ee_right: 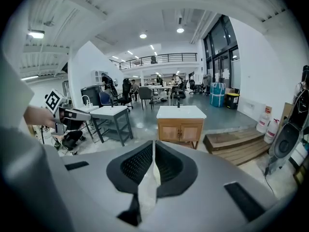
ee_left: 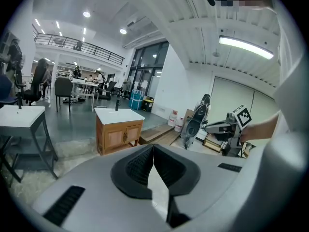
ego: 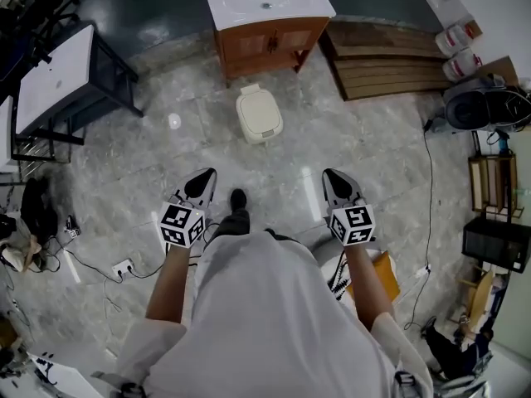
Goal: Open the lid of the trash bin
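A small cream trash bin (ego: 259, 113) stands on the marble floor with its lid down, just in front of a wooden sink cabinet (ego: 267, 23). Both grippers are held at waist height, well short of the bin. My left gripper (ego: 203, 177) points forward on the left and my right gripper (ego: 333, 177) on the right, each with jaws closed and nothing between them. In the left gripper view the jaws (ee_left: 153, 147) meet at the tips; the right gripper view shows the same (ee_right: 153, 143). The bin is hidden in both gripper views.
A dark-framed white table (ego: 58, 77) stands at the far left. Wooden steps (ego: 390, 65) lie right of the cabinet. Cables and a power strip (ego: 123, 268) trail on the floor at left; a cable (ego: 429, 206) and shelving with gear line the right.
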